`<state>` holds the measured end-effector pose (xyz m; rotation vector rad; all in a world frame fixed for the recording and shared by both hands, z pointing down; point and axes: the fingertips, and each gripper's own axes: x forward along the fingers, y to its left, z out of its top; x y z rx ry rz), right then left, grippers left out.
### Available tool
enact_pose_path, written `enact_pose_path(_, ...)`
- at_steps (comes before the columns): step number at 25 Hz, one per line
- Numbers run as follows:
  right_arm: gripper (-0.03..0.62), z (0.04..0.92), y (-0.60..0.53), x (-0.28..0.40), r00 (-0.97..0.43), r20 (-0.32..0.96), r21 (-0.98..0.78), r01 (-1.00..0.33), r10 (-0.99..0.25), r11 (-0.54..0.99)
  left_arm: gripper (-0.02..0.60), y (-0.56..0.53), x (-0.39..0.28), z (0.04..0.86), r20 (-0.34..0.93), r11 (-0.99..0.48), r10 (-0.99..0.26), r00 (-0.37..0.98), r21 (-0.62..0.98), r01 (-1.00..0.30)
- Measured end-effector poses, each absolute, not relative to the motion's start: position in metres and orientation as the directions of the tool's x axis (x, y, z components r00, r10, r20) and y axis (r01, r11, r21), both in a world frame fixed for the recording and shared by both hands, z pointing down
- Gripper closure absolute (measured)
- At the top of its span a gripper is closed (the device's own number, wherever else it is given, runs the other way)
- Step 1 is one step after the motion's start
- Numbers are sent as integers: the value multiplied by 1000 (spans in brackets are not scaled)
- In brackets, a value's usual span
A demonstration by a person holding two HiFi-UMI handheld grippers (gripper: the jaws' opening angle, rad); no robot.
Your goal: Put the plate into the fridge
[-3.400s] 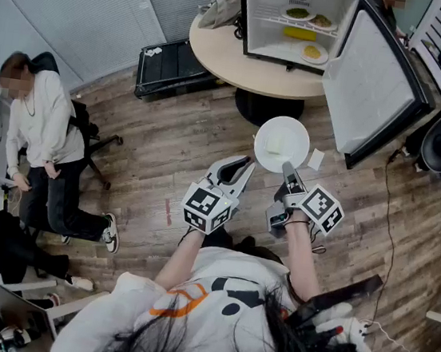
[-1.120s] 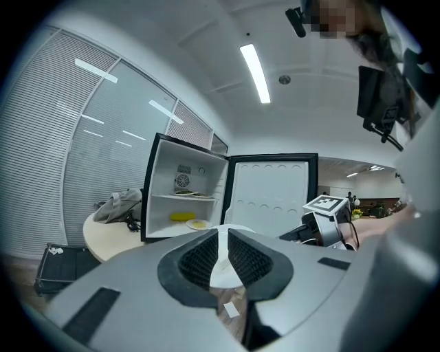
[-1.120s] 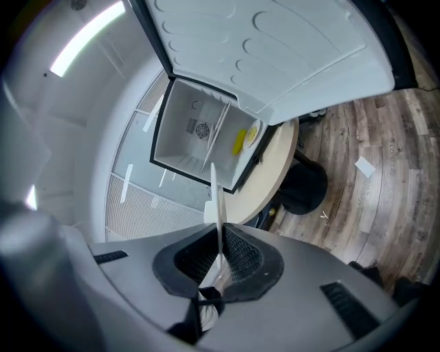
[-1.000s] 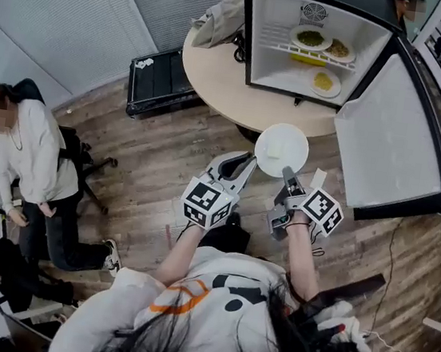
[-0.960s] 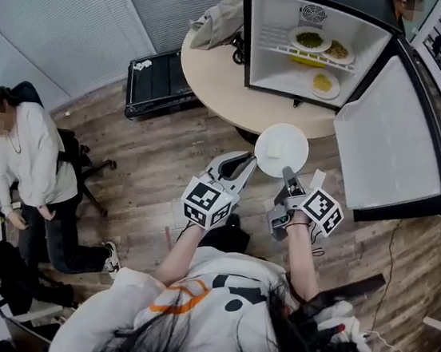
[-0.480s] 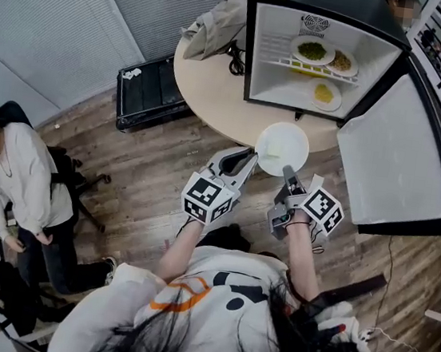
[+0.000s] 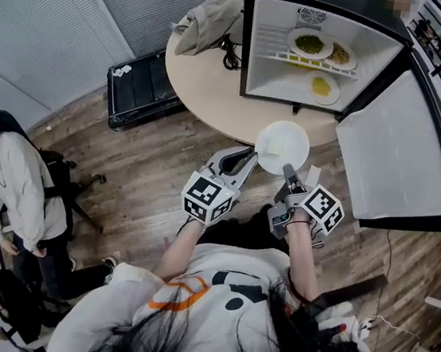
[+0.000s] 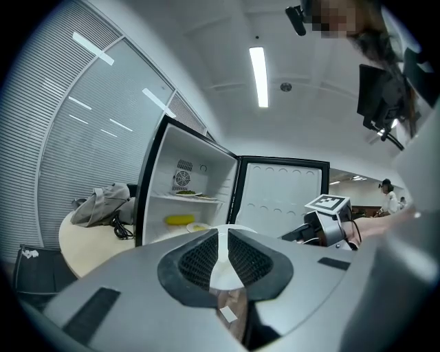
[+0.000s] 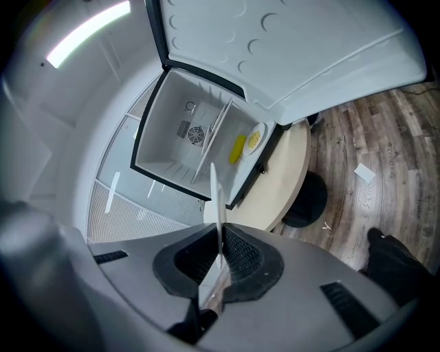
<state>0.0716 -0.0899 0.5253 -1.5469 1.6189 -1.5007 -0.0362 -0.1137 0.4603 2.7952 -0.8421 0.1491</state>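
A white plate [image 7: 282, 146] hangs level in front of me, just short of the round table [image 7: 208, 85]. My right gripper [image 7: 286, 170] is shut on its near rim; in the right gripper view the plate [image 9: 214, 192] stands edge-on between the pads. My left gripper [image 7: 249, 152] is shut, its tips right beside the plate's left rim, and whether they touch it is unclear. The small fridge [image 7: 262, 52] stands open on the table, its door [image 7: 394, 146] swung out to the right. Inside are plates of food on the shelf [image 7: 310, 43] and below it [image 7: 321, 85].
Grey clothing [image 7: 208, 10] and a cable lie on the table left of the fridge. A black case [image 7: 135, 87] sits on the wooden floor at the left. One person [image 7: 10, 184] stands far left. Something yellow [image 8: 180, 220] lies on the fridge floor.
The table and open fridge have come nearer and lower in the head view. Both grippers and the plate keep their places before me. The person at the left has drifted toward the picture's edge.
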Motion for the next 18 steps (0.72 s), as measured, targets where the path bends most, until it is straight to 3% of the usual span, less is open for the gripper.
enact_pose_path(18, 568, 540, -121, 76, -316, 360, -890, -399, -878, -222, 529, -139, -46, 473, 186, -765, -584, 790, 199, -613)
